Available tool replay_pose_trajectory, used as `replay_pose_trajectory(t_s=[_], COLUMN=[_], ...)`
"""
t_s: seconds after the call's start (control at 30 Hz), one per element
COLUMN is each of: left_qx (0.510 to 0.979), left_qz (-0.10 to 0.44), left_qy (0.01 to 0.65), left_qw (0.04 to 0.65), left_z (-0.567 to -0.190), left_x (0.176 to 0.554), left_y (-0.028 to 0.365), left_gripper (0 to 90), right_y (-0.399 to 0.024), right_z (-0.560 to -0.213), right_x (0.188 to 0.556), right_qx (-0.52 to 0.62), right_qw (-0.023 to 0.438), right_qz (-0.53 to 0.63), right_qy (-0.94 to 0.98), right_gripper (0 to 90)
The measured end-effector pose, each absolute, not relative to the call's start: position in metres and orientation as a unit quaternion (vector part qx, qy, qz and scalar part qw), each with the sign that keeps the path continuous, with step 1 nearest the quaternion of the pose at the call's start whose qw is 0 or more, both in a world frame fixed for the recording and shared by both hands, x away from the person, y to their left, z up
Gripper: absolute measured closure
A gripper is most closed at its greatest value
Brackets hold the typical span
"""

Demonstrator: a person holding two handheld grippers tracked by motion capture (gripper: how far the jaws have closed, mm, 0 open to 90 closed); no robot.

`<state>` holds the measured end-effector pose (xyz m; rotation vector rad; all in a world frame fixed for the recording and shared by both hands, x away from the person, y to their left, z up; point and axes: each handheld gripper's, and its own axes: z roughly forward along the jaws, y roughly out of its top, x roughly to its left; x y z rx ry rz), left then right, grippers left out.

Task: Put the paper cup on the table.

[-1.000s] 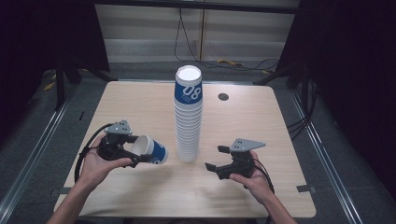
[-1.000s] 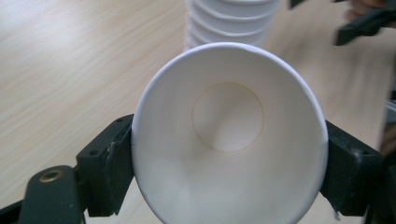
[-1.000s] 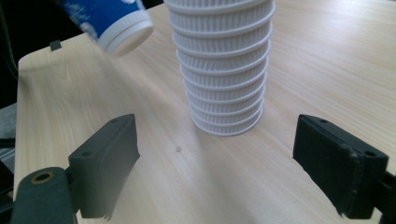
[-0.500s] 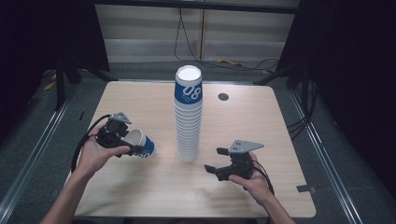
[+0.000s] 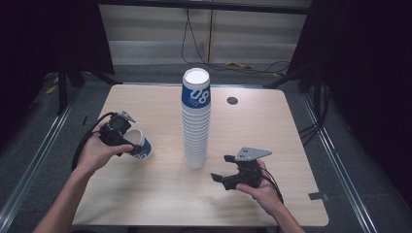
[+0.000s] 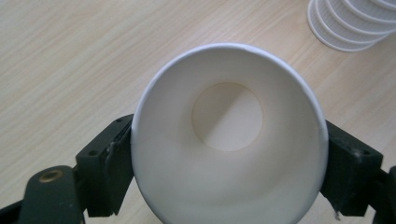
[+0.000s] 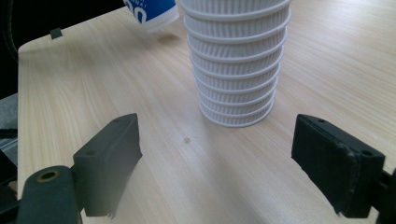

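cup (image 6: 227, 140): white inside, blue outside, on its side | left fingers (image 6: 112, 168): gripping cup | right fingers (image 7: 107, 163): open

Top cup of the stack (image 5: 196, 92): white numerals "08" on a blue band; smaller print beneath, too small to read.
Held cup (image 5: 140, 148): white print on blue, partly turned away, unreadable.

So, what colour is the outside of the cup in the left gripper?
Blue with white print; the cup shows best in the high view.
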<state>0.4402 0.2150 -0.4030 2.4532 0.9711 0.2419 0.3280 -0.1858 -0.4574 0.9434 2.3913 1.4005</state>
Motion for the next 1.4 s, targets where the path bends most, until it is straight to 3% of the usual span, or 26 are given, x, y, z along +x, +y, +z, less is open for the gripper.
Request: replay_pose_trajectory(t_s=[0.77,1.4], left_qx=[0.917,0.919], left_qz=[0.085,0.088], left_qy=[0.364,0.363], left_qw=[0.139,0.127], left_z=[-0.41,-0.42], left_x=[0.469,0.472], left_y=[0.193,0.176], left_gripper=[16.7,13.5], right_y=[-0.184,-0.185], right_z=[-0.462,-0.462], right_x=[0.329,0.329], right_qx=[0.318,0.321], right_qw=[0.093,0.09], right_qz=[0.463,0.462], right_qy=[0.822,0.822], right_gripper=[14.2,14.1])
